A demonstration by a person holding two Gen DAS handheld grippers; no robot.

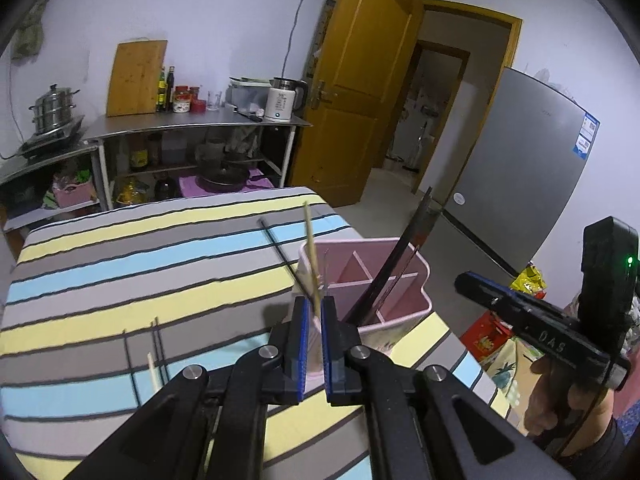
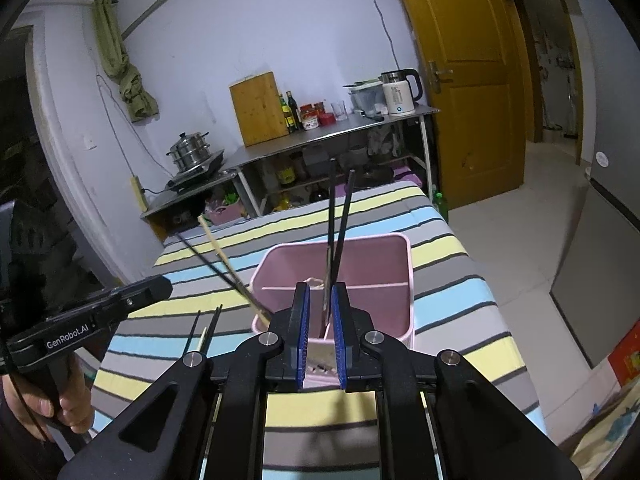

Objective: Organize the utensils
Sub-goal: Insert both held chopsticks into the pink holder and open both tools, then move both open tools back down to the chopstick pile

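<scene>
A pink divided utensil holder [image 1: 404, 276] [image 2: 372, 256] stands on the striped table. My left gripper [image 1: 314, 308] is nearly shut around a light wooden chopstick [image 1: 311, 248] and a black chopstick [image 1: 282, 250] that lean out of the holder's left compartment. My right gripper [image 2: 320, 300] is nearly shut around two black chopsticks [image 2: 338, 220] that stand in the holder's near compartment. Several loose chopsticks [image 1: 154, 348] [image 2: 206, 330] lie on the cloth to the left of the holder.
The striped tablecloth [image 1: 140, 260] covers the table. A metal shelf [image 1: 192, 120] with bottles, a kettle and a cutting board stands behind. A steamer pot [image 1: 52, 108] sits at far left. A grey fridge [image 1: 528, 160] and open door stand right.
</scene>
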